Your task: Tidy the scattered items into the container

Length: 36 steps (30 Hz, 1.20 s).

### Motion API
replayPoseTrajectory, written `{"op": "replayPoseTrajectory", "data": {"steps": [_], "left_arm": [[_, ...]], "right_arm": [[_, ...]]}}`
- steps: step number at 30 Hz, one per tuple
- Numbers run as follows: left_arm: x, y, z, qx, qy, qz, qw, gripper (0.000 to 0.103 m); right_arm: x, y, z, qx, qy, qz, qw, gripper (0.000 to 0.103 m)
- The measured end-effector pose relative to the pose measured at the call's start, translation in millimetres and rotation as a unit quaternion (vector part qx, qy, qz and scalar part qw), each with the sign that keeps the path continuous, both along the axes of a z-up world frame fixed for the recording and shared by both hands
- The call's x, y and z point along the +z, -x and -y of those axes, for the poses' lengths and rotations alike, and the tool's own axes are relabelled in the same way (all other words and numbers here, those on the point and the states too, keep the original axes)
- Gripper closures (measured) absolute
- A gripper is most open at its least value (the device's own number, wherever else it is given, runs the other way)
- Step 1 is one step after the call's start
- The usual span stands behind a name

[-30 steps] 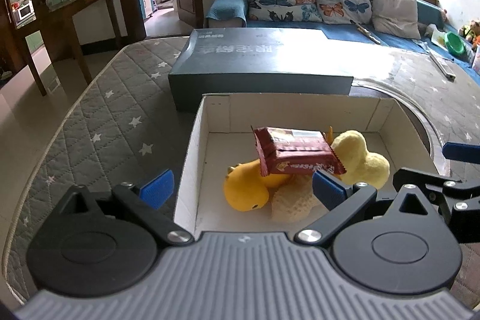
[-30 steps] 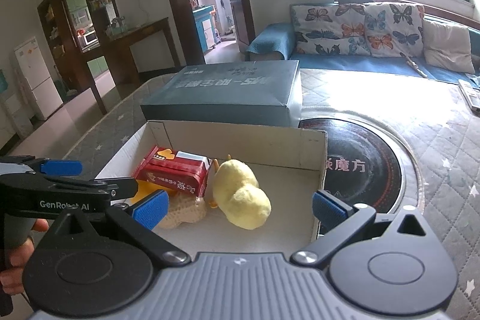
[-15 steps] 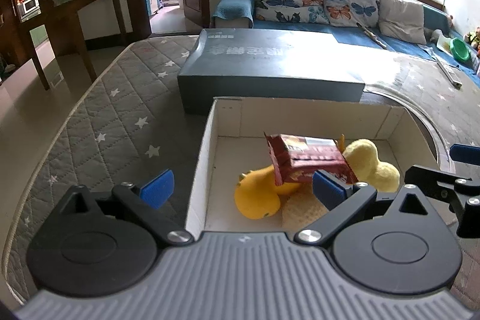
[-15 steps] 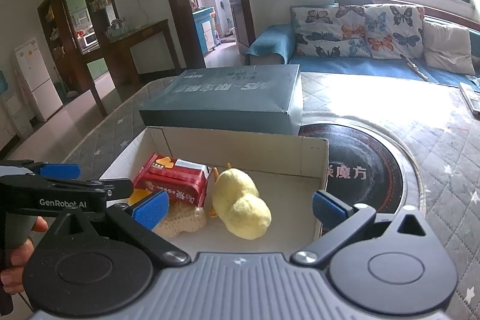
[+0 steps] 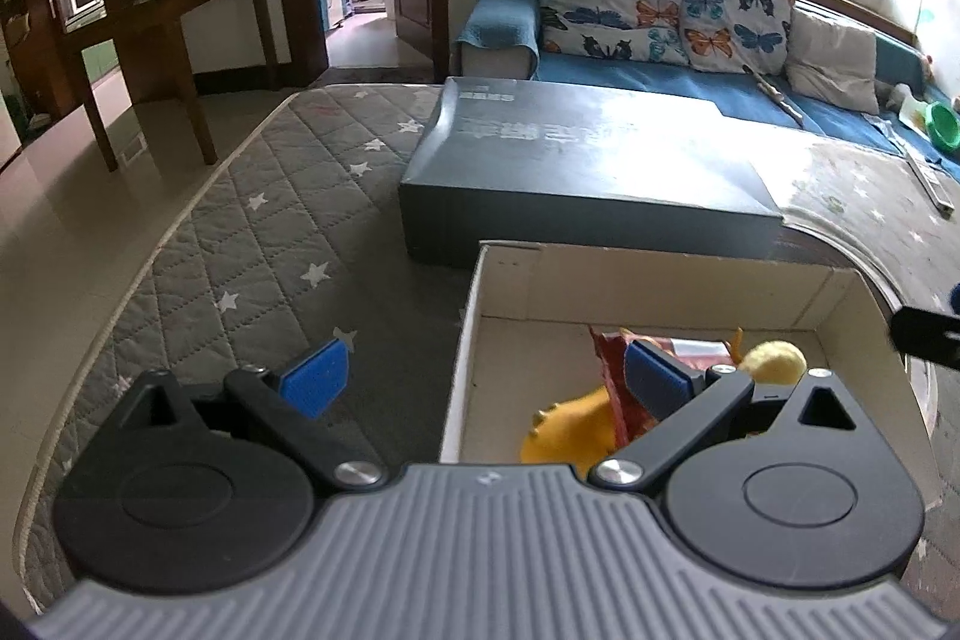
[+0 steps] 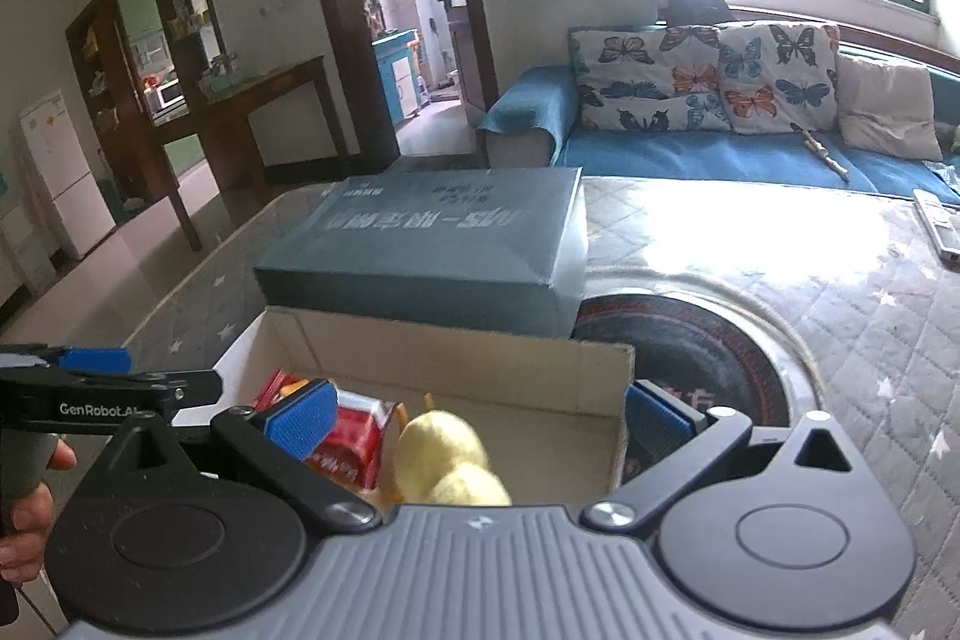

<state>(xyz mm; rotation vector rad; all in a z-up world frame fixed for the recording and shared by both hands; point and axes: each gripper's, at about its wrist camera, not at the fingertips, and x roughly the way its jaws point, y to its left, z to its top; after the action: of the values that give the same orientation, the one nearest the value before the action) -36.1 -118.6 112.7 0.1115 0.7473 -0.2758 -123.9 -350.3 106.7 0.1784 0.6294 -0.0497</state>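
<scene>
Cardboard box (image 5: 660,280) at lower centre already holds the snack packet (image 6: 354,439) and plush toys; both hand-held grippers (image 5: 483,376) (image 6: 474,415) gape empty. Tidying looks finished.

Left gripper (image 5: 486,382), right gripper (image 6: 477,415): jaws wide, apparently empty.

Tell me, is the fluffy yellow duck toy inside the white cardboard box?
Inside. The fluffy yellow duck toy lies below the white cardboard box's walls, beside a red snack packet.
</scene>
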Motion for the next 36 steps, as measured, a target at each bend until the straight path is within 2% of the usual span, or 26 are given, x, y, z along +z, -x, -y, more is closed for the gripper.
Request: {"op": "replayPoseTrajectory", "data": {"steps": [11, 16, 23, 36], "left_arm": [[-1.9, -22.1, -0.4, 0.016, -0.005, -0.006, 0.9998, 0.003], [-4.1, -35.4, -0.9, 0.025, -0.007, -0.007, 0.9996, 0.003], [-10.1, -58.7, -0.7, 0.027, -0.027, -0.008, 0.9992, 0.003], [-13.2, -113.7, -9.1, 0.033, 0.017, -0.026, 0.999, 0.003]], "right_arm": [[16.0, -8.4, 43.7, -0.033, 0.032, -0.005, 0.999, 0.0], [13.2, -23.8, 58.7, -0.039, 0.053, -0.012, 0.998, 0.0], [-17.0, -51.2, 67.5, -0.034, 0.015, -0.03, 0.999, 0.0], [-45.8, -95.5, 69.2, -0.019, -0.023, -0.04, 0.999, 0.0]]}}
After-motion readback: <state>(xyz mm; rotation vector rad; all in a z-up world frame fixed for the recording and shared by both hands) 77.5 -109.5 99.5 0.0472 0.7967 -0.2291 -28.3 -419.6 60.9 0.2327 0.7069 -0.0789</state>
